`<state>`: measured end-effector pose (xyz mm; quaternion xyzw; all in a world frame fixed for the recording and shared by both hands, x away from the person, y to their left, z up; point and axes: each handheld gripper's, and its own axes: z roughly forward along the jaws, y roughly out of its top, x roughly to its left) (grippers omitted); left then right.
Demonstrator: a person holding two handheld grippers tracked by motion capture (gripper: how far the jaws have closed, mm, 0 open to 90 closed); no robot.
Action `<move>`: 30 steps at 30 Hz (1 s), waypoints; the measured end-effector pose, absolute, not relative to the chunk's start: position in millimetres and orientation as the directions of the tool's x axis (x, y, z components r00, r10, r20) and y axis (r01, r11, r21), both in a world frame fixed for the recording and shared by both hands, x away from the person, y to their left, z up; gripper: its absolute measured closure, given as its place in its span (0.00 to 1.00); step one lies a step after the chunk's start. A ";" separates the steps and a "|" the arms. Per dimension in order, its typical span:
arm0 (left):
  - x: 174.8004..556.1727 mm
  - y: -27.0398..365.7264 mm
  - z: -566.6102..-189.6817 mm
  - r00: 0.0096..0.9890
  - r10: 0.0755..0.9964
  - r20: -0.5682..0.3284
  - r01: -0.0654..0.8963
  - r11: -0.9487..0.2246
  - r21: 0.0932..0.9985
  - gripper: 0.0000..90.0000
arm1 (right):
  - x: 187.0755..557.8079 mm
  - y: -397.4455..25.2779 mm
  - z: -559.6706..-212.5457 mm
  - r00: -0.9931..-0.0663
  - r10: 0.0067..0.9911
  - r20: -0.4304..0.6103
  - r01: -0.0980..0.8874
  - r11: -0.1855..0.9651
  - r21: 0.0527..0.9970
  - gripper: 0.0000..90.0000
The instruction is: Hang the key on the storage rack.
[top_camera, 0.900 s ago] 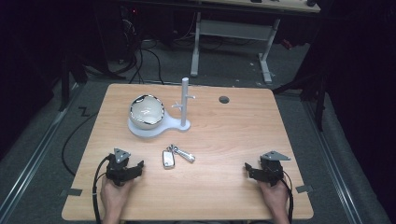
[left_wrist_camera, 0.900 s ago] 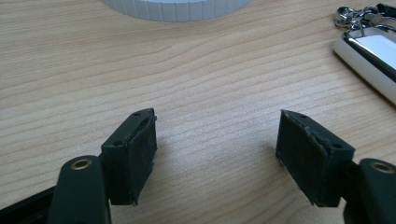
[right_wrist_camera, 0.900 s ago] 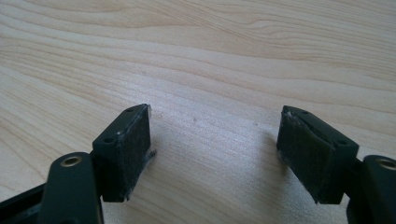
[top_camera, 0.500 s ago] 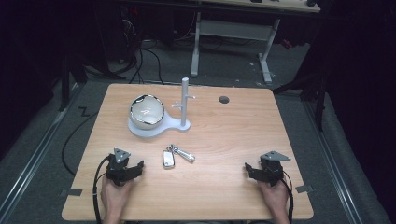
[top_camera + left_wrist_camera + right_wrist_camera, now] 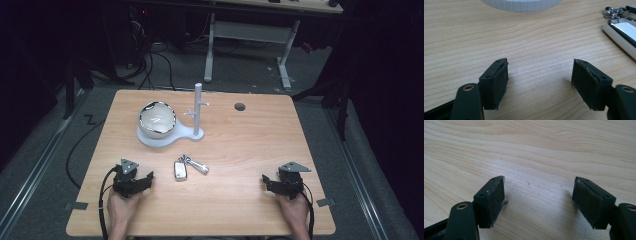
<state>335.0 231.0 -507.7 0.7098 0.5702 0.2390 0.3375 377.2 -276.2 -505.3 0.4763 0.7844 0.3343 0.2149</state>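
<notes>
Matt wood-grain table (image 5: 240, 150), glossy bowl (image 5: 157, 118)

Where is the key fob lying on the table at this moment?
In the high view the key fob lies near the middle of the table, just in front of the white stand base and closer to the left gripper.

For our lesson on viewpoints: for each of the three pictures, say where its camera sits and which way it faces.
High view: above the person's side, facing forward and down on the table; both hands and grippers show.
Left gripper view: rides the left gripper, facing the stand's white base; open jaws show.
Right gripper view: rides the right gripper, facing bare wood; open jaws show.
Shared: the key fob, in the high and left gripper views.
</notes>
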 end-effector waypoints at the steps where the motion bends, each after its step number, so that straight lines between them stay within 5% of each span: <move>1: 335.2 231.8 -506.9 0.235 0.971 -0.053 0.653 -0.117 0.749 0.36 | 377.1 -276.1 -505.3 -0.455 0.891 -0.019 0.603 0.323 0.729 0.29; 30: 340.2 182.9 -487.7 0.355 0.928 -0.117 0.644 -0.152 0.750 0.21 | 377.1 -276.1 -505.3 -0.454 0.891 -0.017 0.604 0.322 0.729 0.29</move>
